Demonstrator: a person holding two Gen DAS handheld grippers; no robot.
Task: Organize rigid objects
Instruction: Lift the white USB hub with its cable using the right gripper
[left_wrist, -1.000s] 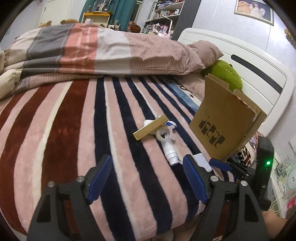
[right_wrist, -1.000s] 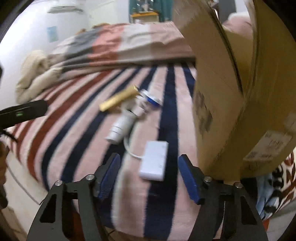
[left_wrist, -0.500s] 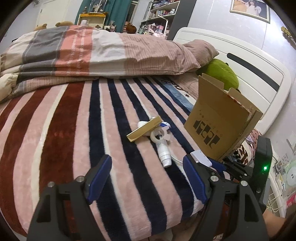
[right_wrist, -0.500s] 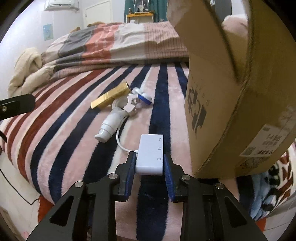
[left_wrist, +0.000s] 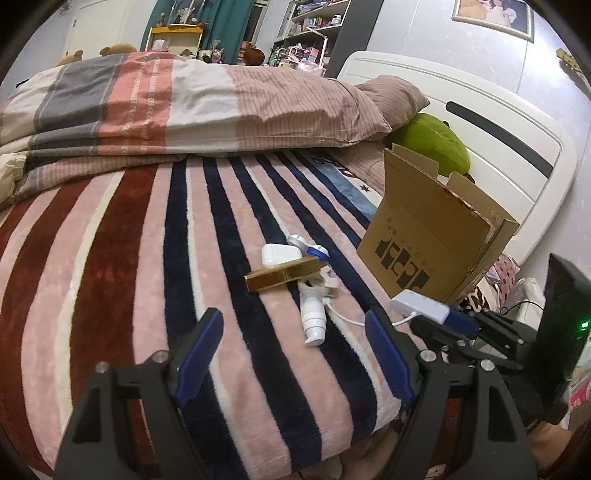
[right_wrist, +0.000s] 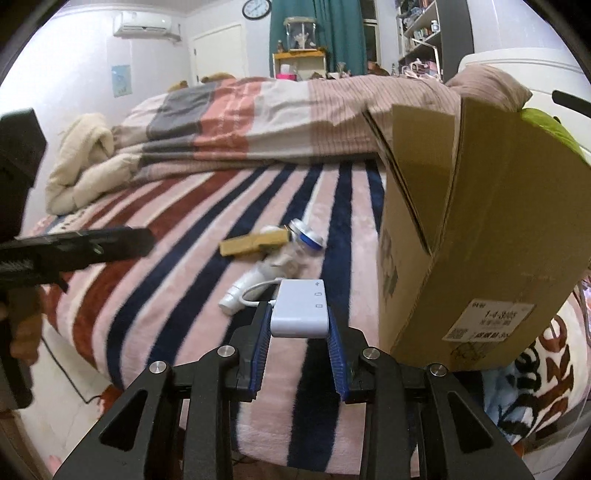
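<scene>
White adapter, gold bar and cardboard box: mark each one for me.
white adapter (right_wrist: 300, 314): right wrist view, top face, between the pads.
gold bar (left_wrist: 282, 274): left wrist view, middle of its long side.
cardboard box (left_wrist: 417, 240): left wrist view, printed side wall.

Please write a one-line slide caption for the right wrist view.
Right gripper shut on a white adapter beside the open cardboard box on the striped blanket.

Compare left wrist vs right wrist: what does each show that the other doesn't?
Left wrist only: the open left gripper with nothing between its jaws, and a white earbud case behind the gold bar.
Right wrist only: the port side of the white adapter and the box's shipping label.
Both: the right gripper shut on the adapter, cardboard box, white bottle, striped blanket.
</scene>
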